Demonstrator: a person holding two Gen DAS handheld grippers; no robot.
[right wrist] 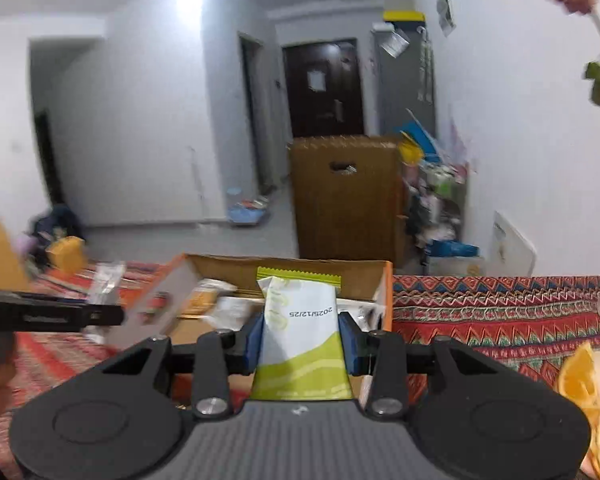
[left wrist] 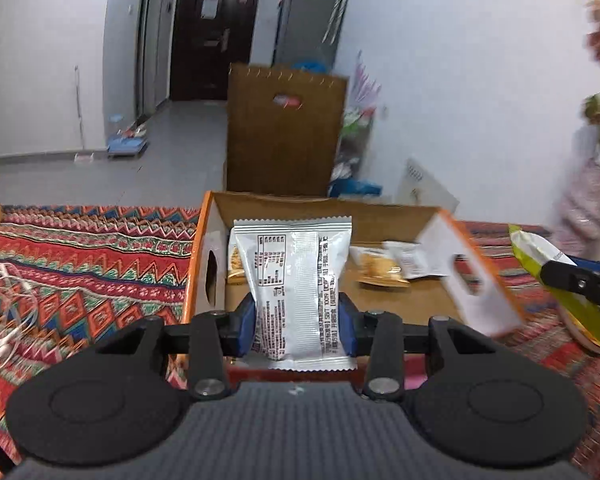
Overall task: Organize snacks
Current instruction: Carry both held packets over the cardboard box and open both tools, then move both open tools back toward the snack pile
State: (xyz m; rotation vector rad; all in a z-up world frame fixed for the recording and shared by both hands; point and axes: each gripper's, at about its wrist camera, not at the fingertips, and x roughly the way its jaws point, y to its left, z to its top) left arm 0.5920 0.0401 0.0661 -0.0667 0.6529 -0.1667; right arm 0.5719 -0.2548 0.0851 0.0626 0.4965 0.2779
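Black tongs (left wrist: 297, 320), blue pads (left wrist: 247, 326), silver screws.

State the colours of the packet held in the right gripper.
White above, lime green below, in the right gripper: the packet shows best in the right wrist view.

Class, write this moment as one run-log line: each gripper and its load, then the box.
left gripper: shut on silver packet | right gripper: shut on green packet | cardboard box: open, snacks inside

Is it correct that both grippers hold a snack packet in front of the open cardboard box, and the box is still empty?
Not quite. The left gripper and right gripper each hold a packet, but the cardboard box is not empty: the left wrist view shows small snack packets already inside.
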